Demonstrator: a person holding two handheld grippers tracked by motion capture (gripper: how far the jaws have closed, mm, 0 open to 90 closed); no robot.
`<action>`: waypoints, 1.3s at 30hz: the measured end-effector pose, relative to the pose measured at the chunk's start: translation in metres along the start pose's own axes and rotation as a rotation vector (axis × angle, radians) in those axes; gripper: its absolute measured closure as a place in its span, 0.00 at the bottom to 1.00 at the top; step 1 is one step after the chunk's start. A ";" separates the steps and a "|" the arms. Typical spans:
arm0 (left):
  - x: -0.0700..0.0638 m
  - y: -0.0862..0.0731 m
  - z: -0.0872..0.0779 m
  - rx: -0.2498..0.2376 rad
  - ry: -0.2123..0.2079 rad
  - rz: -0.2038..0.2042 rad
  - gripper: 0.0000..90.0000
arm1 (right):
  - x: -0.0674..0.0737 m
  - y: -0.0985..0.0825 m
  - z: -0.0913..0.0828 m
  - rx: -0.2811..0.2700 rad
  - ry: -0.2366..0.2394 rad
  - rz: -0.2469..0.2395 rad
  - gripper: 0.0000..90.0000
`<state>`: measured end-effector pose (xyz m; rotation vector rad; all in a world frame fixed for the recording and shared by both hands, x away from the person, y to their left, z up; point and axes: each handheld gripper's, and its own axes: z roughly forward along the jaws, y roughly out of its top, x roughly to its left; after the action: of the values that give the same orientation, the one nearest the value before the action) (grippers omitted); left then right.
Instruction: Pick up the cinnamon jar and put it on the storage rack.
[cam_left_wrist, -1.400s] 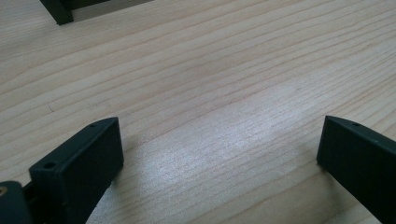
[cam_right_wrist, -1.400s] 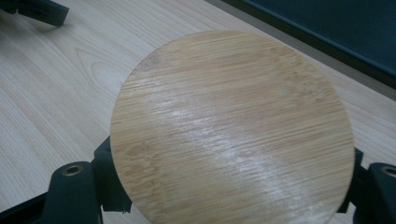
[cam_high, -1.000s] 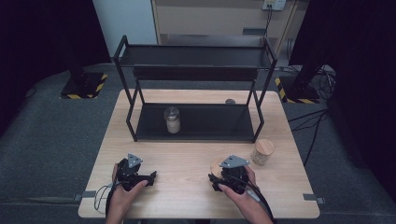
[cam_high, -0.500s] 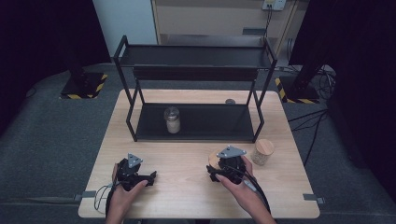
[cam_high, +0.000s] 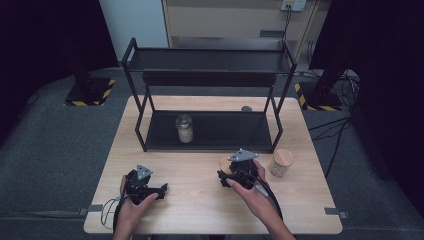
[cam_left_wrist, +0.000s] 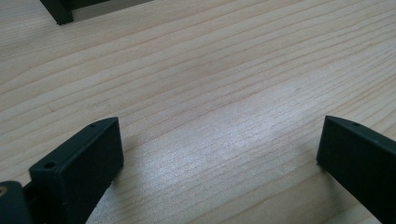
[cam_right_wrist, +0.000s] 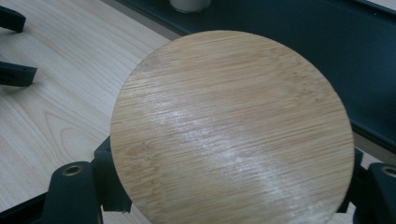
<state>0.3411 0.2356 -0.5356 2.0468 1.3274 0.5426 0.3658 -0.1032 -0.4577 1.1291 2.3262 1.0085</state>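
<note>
Now | right tool (cam_right_wrist: 233, 205) grips wooden lid (cam_right_wrist: 231, 128) (flat) | left tool (cam_left_wrist: 219, 158) empty

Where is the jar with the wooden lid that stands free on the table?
In the high view, the jar stands on the table's right side, beside the right gripper.

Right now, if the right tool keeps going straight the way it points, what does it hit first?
Likely the black rack's lower shelf: the right tool, shut on the bamboo lid, points at it, with bare table between. Depth is unclear.
</note>
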 end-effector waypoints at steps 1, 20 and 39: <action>0.000 0.000 0.000 0.000 0.000 0.000 0.00 | 0.000 0.001 0.001 -0.001 -0.002 0.002 0.28; 0.000 0.000 0.000 0.000 0.000 0.000 0.00 | -0.002 0.024 0.023 -0.010 -0.038 0.022 0.28; 0.000 0.000 0.000 0.000 0.000 0.000 0.00 | -0.015 0.056 0.040 -0.037 -0.082 0.044 0.28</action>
<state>0.3411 0.2357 -0.5356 2.0470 1.3272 0.5423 0.4282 -0.0739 -0.4435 1.1891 2.2194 0.9972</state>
